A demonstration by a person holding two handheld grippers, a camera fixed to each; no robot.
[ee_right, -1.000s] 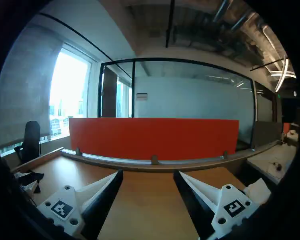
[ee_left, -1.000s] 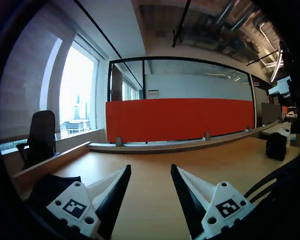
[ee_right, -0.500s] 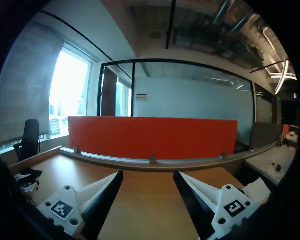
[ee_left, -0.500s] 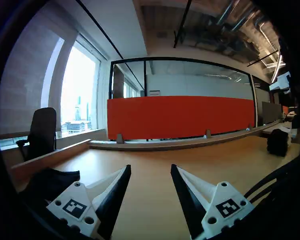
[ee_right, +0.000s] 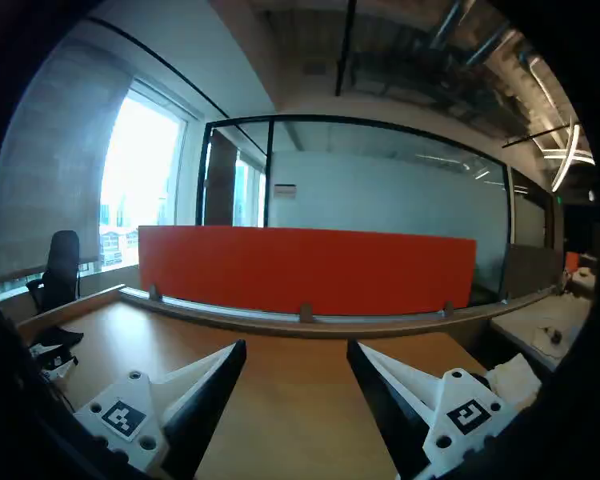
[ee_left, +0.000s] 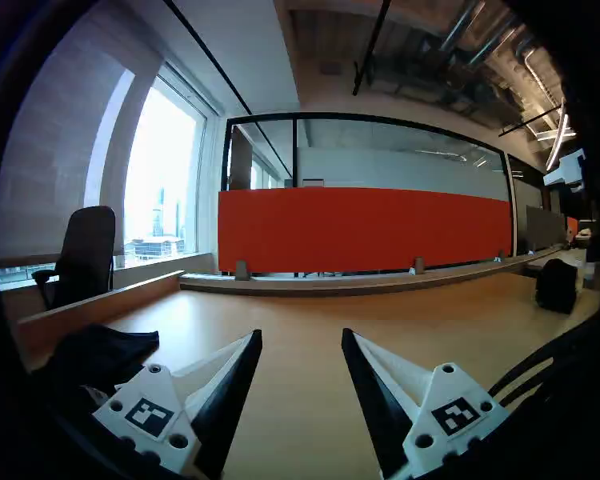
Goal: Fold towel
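Cloth, a dark heap (ee_left: 100, 356) on the table (ee_left: 428, 312) by the left tool (ee_left: 300, 333), looks limp and light; pinch a corner. That tool and the right tool (ee_right: 296, 344) gape empty.

Left gripper (ee_left: 300, 352) fingers apart, right gripper (ee_right: 296, 360) fingers apart

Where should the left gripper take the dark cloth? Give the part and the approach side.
Probably the corner that juts toward the bare desk. The dark cloth lies bunched and partly hidden behind the left gripper, so that corner looks like its one free edge. Come in low from the desk's middle, jaws open as they are now.
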